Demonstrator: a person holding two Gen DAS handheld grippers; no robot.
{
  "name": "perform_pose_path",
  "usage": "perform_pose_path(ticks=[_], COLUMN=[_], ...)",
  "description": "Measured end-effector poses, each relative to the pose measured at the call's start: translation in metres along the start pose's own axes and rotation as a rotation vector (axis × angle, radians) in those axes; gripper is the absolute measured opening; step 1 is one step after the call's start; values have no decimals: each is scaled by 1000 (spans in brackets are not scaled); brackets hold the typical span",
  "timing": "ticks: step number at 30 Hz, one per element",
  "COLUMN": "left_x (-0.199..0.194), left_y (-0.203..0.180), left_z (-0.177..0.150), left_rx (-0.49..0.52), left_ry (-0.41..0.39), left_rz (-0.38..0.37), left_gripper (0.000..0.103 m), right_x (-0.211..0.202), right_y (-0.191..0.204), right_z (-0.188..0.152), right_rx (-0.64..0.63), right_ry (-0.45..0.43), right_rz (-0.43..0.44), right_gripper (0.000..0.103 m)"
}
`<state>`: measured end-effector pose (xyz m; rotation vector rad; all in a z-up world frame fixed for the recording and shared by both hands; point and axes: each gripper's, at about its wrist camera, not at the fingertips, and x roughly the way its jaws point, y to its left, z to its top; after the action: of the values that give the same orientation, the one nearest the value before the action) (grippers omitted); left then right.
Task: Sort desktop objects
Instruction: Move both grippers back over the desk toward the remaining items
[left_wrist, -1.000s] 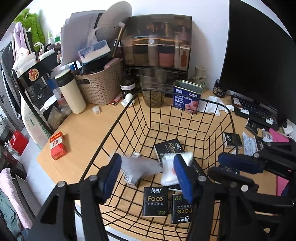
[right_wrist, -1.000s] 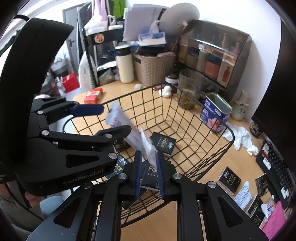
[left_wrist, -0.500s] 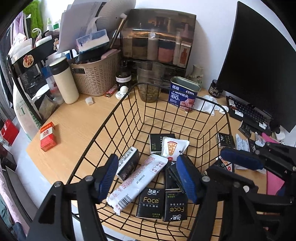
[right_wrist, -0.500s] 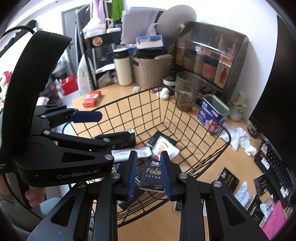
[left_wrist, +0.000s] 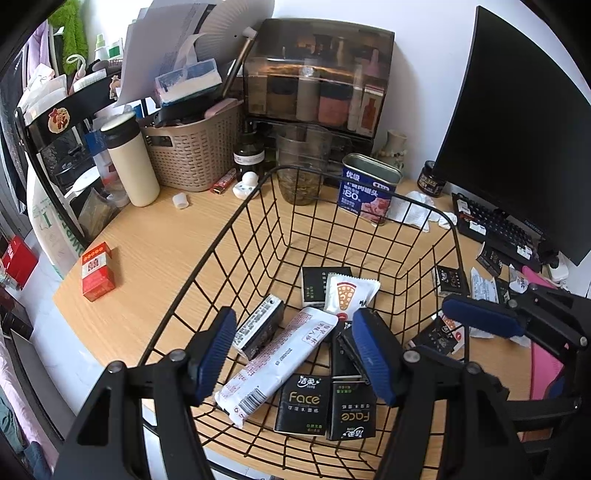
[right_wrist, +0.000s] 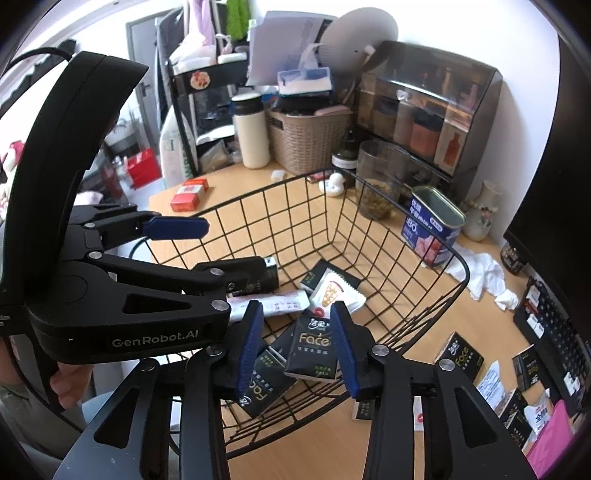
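Basket (left_wrist: 258, 206) of black wire on desk (left_wrist: 159, 258), holding long white packet (left_wrist: 275, 363), pizza-print sachet (left_wrist: 349, 295), black Face packs (left_wrist: 304, 406). Left tongs (left_wrist: 295, 354) released, empty, above packet. Right tongs (right_wrist: 297, 345) opening, empty, over basket at 6 o'clock rim. Spare packs (right_wrist: 460, 356) outside at 3 o'clock.

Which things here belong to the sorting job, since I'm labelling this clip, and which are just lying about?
Job: wire basket, long white packet, pizza sachet, Face tissue packs, loose packs.
Lying about: thermos, wicker basket, tin, monitor.
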<state>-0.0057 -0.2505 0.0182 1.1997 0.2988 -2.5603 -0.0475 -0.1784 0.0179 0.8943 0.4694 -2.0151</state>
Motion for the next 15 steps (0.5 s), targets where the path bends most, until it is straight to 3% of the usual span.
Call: perform_pose_path(ticks=[10,12,15], left_x=[-16,-19,-24], left_y=[-6,-16,-43], left_z=[2,0,-4], left_rx=[-19,-7,52], left_ry=[-29,-30,-38], left_rz=[-28,-59,-75], left_gripper=[74,77,77], right_x=[-29,-41,-61], right_y=[-38,-49,-74], right_z=[6,0,-19], right_rx=[81,102,146], right_ry=[-44,-52,-61], right_rz=[-63,-84,-116], right_gripper=[44,51,53])
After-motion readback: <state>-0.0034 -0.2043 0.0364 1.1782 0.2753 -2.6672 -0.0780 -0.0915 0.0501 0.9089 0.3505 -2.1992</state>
